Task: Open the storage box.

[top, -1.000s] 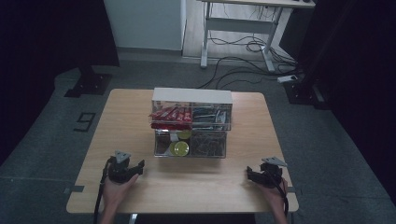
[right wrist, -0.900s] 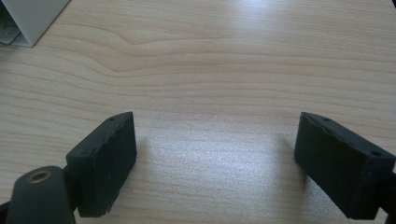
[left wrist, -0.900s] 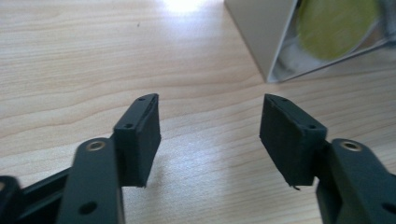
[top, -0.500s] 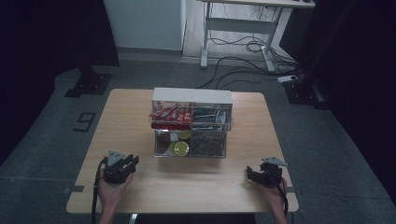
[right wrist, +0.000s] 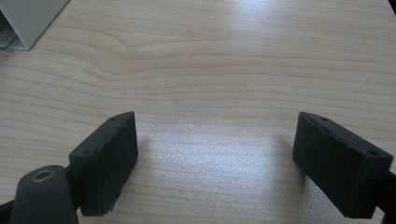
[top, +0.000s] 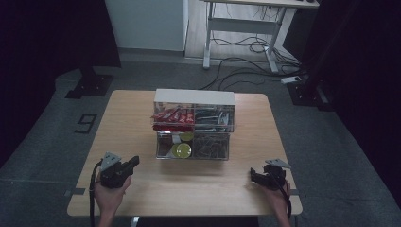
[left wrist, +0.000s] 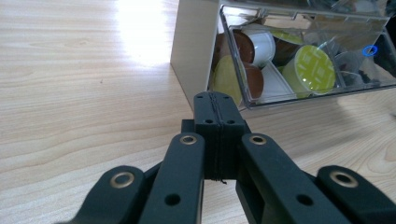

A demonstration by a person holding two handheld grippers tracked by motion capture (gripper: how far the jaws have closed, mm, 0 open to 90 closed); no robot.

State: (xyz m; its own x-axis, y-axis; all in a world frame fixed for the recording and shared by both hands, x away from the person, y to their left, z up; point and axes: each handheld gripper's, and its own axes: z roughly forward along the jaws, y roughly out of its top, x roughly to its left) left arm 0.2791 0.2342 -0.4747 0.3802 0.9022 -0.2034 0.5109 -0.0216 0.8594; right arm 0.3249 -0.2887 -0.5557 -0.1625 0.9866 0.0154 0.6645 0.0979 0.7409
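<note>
Viewing from high: drawer is seen ahead-right of left gripper, the nearer one. Left gripper view: jaws just closed together, empty; capsules lie ahead-right. Right gripper view: right gripper jaws apart over worktop.

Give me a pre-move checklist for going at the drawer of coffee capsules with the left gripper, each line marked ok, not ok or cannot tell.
1. Left gripper free of any load: ok, jaws pressed together with nothing between them.
2. Left jaws wide enough to take a capsule: not ok, they have just closed fully.
3. Lower drawer pulled out and open on top: ok, capsules lie exposed.
4. Left gripper aimed at the drawer: ok, its tip points at the drawer's front corner.
5. Right gripper out of the way: ok, open over bare table.
6. Upper drawer clear of the reach: cannot tell.
</note>
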